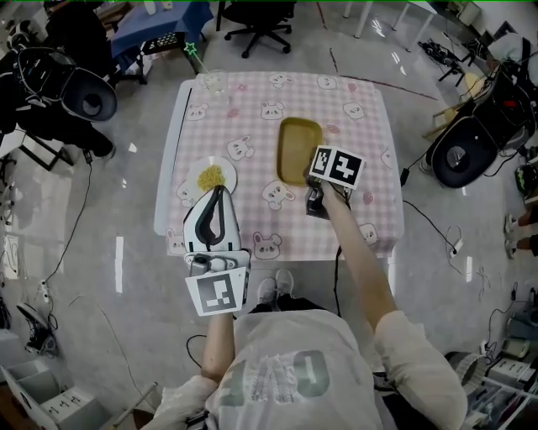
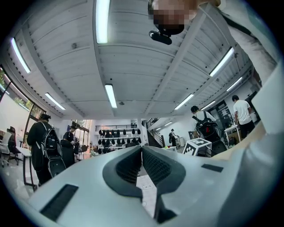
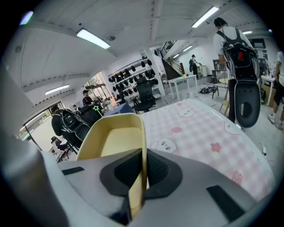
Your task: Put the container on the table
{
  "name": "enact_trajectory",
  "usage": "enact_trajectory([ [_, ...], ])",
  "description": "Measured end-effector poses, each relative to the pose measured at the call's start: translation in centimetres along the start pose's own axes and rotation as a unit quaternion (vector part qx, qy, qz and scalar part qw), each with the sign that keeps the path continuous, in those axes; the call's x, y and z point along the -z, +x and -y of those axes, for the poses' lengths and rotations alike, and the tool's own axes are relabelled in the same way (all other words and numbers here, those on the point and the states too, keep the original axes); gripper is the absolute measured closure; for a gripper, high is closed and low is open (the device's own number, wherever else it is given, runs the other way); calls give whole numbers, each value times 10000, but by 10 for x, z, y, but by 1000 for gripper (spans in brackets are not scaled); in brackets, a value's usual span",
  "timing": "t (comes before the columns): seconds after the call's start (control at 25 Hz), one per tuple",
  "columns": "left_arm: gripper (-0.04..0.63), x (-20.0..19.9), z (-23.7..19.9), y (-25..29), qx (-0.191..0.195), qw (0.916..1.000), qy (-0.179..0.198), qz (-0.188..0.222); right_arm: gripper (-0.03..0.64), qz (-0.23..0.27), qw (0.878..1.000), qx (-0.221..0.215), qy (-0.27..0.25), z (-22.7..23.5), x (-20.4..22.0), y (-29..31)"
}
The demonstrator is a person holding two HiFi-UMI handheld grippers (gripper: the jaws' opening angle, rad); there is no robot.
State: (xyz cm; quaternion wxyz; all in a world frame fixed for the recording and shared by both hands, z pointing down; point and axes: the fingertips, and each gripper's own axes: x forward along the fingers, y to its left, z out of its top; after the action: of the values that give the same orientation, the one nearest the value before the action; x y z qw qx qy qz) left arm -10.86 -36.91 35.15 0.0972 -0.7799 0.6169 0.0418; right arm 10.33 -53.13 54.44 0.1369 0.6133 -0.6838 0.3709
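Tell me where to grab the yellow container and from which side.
Take the yellow container by its thin upright side wall near the person's end, coming from that end with one jaw inside and one outside. The wall is narrow enough to pinch, while the whole body looks too wide. The right tool is shut on it this way.

This is a big open work hall, like a lab or a shared office. Long strip lights cross a white ceiling, and a wall rack carries many dark round things. People with backpacks stand around. An office chair, cables and a table are on the shiny grey floor.
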Motion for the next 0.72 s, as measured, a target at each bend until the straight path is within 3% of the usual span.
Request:
enact_trajectory([
  [0.36, 566, 12, -10, 14, -133, 9993, -94, -323, 586, -794, 9961, 328, 205, 19, 27, 48],
  [0.72, 566, 26, -21, 14, -254, 9984, -163, -475, 586, -1067, 9929, 513, 144, 23, 45, 70],
])
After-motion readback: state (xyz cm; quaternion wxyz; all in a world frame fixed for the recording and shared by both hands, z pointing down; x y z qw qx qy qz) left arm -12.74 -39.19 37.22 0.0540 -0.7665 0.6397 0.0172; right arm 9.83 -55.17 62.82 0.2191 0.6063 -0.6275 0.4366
